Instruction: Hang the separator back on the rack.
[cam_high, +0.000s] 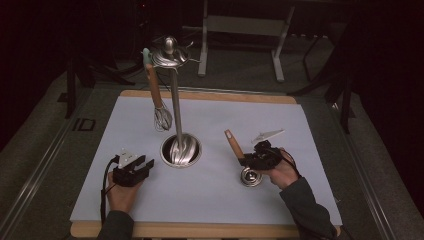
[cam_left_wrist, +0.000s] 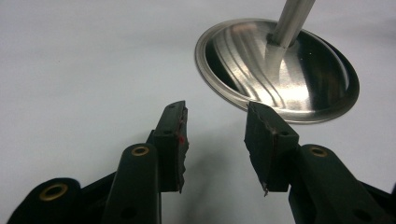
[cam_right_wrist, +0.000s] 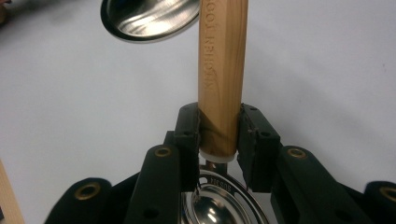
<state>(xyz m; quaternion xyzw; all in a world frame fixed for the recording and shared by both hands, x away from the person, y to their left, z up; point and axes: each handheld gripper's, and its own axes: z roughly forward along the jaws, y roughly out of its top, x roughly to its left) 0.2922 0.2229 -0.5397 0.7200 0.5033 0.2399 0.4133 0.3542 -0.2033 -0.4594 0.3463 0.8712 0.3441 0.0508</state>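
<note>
Looking down from the high view, the counter (cam_high: 210, 200) carried a steel utensil stand (cam_high: 176, 115) with a round base and a tall pole, and a whisk (cam_high: 158, 95) with a wooden handle hung from the stand's top, its wire head just beside the pole. To the left of the base, the left gripper (cam_high: 143, 164) rested in the person's hand, jaws parted and nothing between them, a little apart from the base rim. To the right of the stand, the right gripper (cam_high: 243, 160) held a ladle (cam_high: 239, 155) by the lower end of its wooden handle; the handle slanted up and away toward the stand, and the steel bowl sat below the gripper, near the counter.

In the left gripper view, the left gripper (cam_left_wrist: 215, 140) stood half open over bare counter (cam_left_wrist: 70, 70), with no thing touching either pad. The stand base (cam_left_wrist: 289, 79) lay just beyond the jaw on the right side of that view, and the pole rose out of the top edge.

In the right gripper view, the right gripper (cam_right_wrist: 219, 140) was clamped on the ladle (cam_right_wrist: 222, 70), both pads pressed against the sides of the wooden handle close to its pale collar. The handle ran straight up the view with lettering stamped along it. The shiny ladle bowl showed beneath the jaws, and the stand base (cam_right_wrist: 140, 18) sat at the top left.
</note>
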